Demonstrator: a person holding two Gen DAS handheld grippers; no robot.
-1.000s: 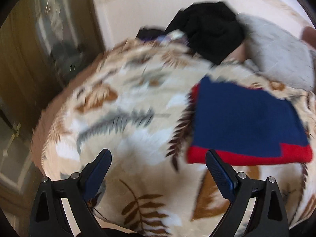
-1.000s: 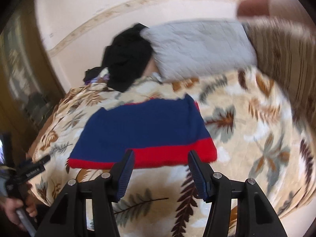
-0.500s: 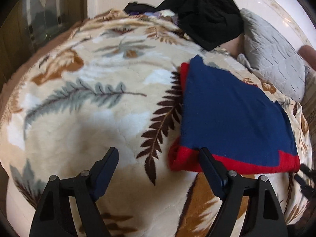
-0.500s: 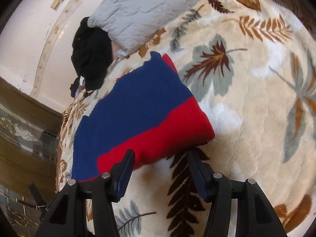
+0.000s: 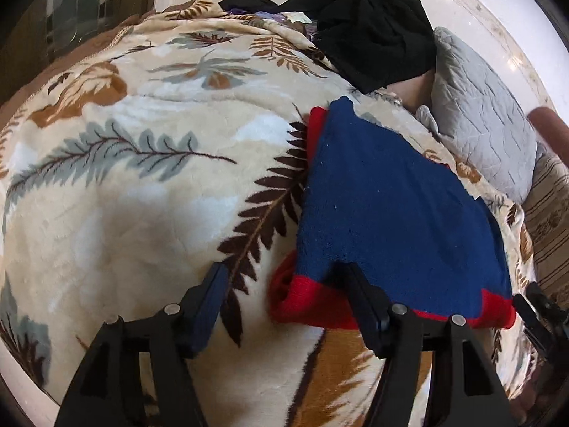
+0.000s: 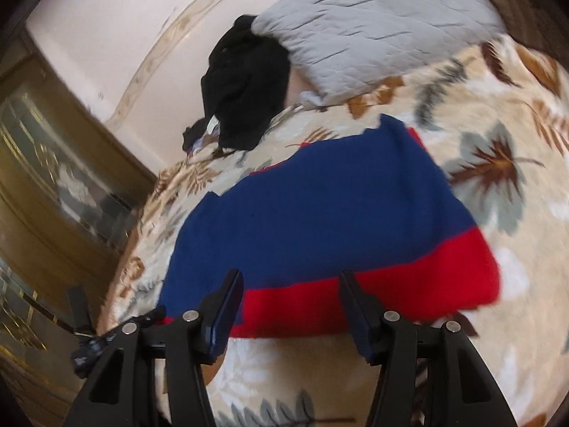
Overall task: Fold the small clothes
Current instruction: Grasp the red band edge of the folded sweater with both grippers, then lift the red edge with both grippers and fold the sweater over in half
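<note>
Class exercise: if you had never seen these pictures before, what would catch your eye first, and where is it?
The blue and red garment lies flat on the leaf-patterned blanket, its red hem nearest both grippers. Behind it a black heap of clothes sits beside a grey quilted pillow by the wall.

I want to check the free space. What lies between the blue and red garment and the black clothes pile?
In the left wrist view, only the leaf-patterned blanket separates the blue and red garment from the black clothes pile.

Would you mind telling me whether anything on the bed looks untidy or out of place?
Yes: a black garment lies crumpled in a heap beside the grey pillow, unfolded, unlike the blue-and-red garment lying flat.
</note>
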